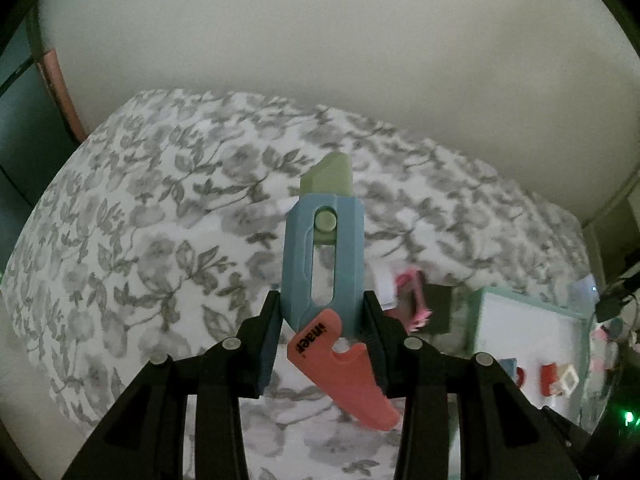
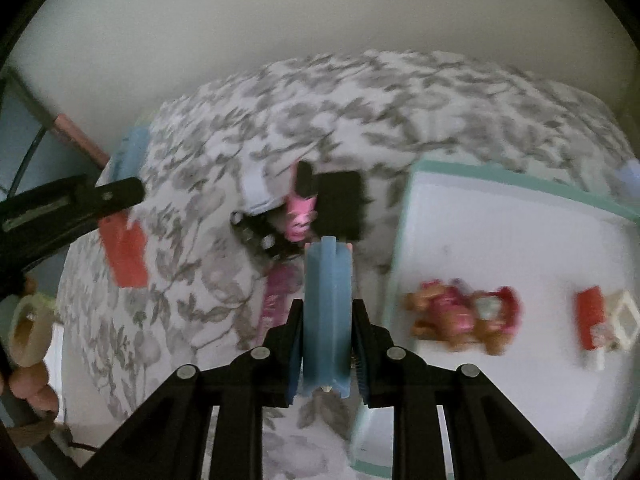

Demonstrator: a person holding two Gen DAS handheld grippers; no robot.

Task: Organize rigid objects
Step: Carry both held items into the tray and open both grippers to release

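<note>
1. Right now the left gripper (image 1: 322, 320) has its jaws clamped on a blue toy knife (image 1: 322, 256), which stands up between them above the floral bedspread (image 1: 120, 220).
2. Its pale green blade (image 1: 327, 176) sticks out at the far end, and a coral pink piece (image 1: 340, 364) printed with letters hangs at the near end, angled to the right.
3. Meanwhile the right gripper (image 2: 327, 336) has its jaws closed tight on a blue ridged piece (image 2: 328, 304), held edge-on and lifted above the bed.
4. A mint-rimmed white tray (image 2: 520, 240) lies on the bed to the right; inside it sit a blurred pink and brown toy figure (image 2: 460, 316) and a red block (image 2: 590, 316) beside a small white frame (image 2: 626, 316).
5. Just beyond the held piece, loose on the bedspread left of the tray, lie a black square (image 2: 340, 204), a pink toy (image 2: 300, 216) and a dark item with round buttons (image 2: 256, 236).
</note>
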